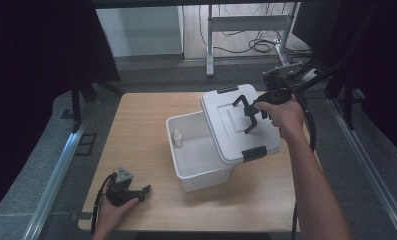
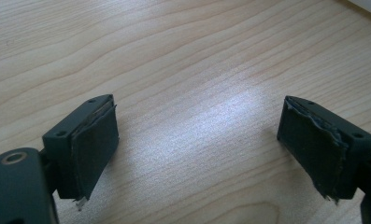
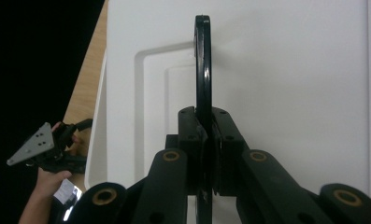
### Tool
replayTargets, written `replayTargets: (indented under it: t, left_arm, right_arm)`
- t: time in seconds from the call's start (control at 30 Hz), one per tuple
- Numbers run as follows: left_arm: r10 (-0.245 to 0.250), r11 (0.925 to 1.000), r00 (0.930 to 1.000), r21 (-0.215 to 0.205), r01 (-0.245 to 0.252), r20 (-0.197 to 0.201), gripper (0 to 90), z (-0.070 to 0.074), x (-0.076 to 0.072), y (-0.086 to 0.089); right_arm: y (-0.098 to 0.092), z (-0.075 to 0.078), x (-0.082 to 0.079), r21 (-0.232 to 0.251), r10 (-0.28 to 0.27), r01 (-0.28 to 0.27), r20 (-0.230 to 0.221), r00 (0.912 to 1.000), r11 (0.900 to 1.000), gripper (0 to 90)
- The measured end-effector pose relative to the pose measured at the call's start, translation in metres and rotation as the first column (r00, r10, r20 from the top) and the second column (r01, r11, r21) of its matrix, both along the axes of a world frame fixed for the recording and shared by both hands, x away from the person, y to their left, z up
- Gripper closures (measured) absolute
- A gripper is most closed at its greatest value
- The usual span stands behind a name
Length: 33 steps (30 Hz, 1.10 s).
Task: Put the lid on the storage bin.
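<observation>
A white plastic box [image 1: 198, 167] stands open on the wooden table [image 1: 136, 130], with a small white bottle [image 1: 177, 138] inside near its left wall. The white lid [image 1: 228, 132] hangs tilted over the box's right side. My right gripper [image 1: 249, 114] is shut on the lid's black handle [image 1: 244, 107]. In the right gripper view the jaws [image 3: 205, 140] clamp the thin black handle [image 3: 203, 60] above the lid [image 3: 290, 93]. My left gripper [image 1: 136, 192] rests at the table's front left. It stands open [image 2: 197, 144] over bare wood, nothing between its pads [image 2: 96, 142].
Black latches sit on the lid's near edge [image 1: 254, 153] and far edge [image 1: 227, 90]. The left hand's gripper with its grey plate [image 3: 47, 147] shows beyond the lid. A metal desk frame and cables [image 1: 246, 35] stand behind the table. Dark curtains flank both sides.
</observation>
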<state>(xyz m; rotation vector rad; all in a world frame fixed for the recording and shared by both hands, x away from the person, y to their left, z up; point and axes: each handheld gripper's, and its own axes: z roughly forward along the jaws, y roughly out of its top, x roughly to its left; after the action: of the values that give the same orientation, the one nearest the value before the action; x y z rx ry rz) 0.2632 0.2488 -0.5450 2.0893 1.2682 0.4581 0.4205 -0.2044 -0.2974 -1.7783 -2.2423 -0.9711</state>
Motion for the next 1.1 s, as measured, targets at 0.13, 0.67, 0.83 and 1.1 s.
replayTargets:
  t: [0.13, 0.67, 0.83, 1.1]
  left_arm:
    - [0.000, 1.0000, 1.0000, 0.000, 0.000, 0.000, 12.6, 0.000, 0.000, 0.000]
    - [0.001, 1.0000, 1.0000, 0.000, -0.001, 0.002, 12.5, 0.000, 0.000, 0.000]
    - [0.001, 1.0000, 1.0000, -0.001, -0.001, 0.002, 12.5, 0.000, 0.000, 0.000]
    - [0.001, 1.0000, 1.0000, -0.001, -0.001, 0.001, 12.5, 0.000, 0.000, 0.000]
  right_arm:
    - [0.010, -0.004, 0.001, -0.006, 0.019, -0.019, -0.007, 0.9998, 1.000, 84.6]
    - [0.041, -0.010, 0.003, -0.006, 0.046, -0.046, -0.029, 0.9985, 0.999, 84.6]
    - [0.047, -0.010, 0.003, -0.005, 0.053, -0.053, -0.032, 0.9981, 0.999, 84.5]
    - [0.058, -0.012, 0.002, -0.012, 0.042, -0.043, -0.045, 0.9981, 0.999, 84.5]
